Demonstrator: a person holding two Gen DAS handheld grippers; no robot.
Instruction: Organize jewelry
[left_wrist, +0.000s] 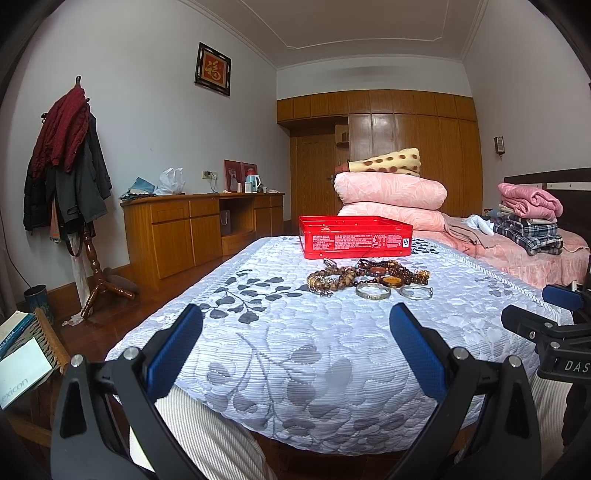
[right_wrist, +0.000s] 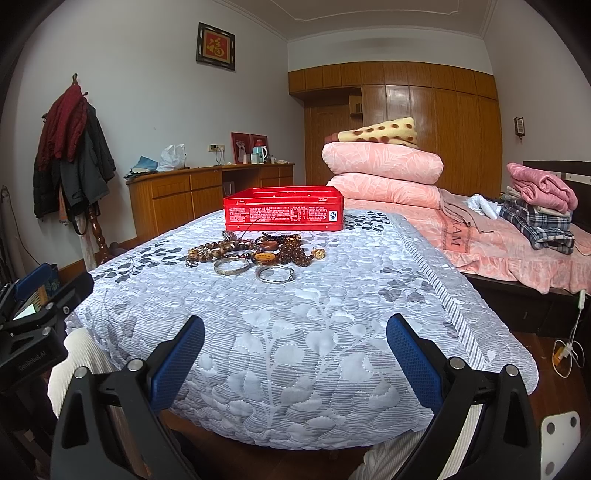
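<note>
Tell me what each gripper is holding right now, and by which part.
Nothing. Left gripper and right gripper are both open and empty; the jewelry lies untouched on the bed.

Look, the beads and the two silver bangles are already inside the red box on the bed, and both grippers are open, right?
Not quite. The beads and the two silver bangles lie on the quilt in front of the red box, not inside it; the right wrist view shows this. Both the left gripper and right gripper are open.
</note>
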